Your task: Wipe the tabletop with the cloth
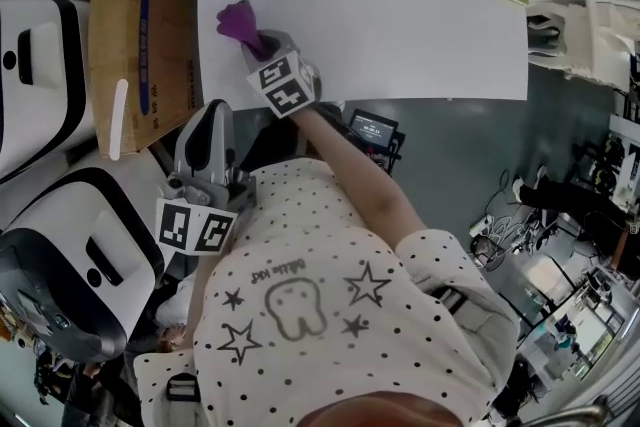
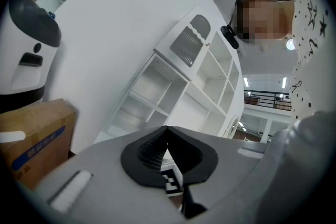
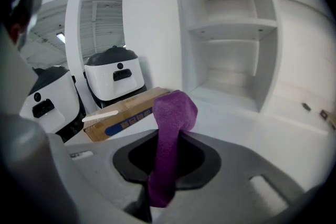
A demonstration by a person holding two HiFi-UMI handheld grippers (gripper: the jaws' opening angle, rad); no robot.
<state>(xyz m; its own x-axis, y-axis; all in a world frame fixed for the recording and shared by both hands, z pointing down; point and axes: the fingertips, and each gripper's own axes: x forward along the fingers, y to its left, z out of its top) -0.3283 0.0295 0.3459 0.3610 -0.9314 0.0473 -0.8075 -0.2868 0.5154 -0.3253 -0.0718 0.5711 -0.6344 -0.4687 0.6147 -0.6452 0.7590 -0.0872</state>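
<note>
Currently right gripper (image 3: 167, 140) clamps purple cloth (image 3: 176, 107) over white tabletop (image 1: 400, 25); left gripper (image 2: 167, 136) closed.

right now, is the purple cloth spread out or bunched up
Bunched up: the purple cloth is a narrow wad clamped in the right gripper.

The cloth (image 1: 238, 20) (image 3: 170, 134) is purple and fuzzy, bunched into 1 narrow strip. It is pinched between the 2 jaws of the right gripper (image 1: 258, 45) (image 3: 167, 155), and its rounded, folded end sticks out past the jaw tips. It sits over the left part of the tabletop (image 1: 400, 25) (image 3: 247, 123), near the left edge; contact cannot be told. The tabletop is plain white, flat and bare.
</note>
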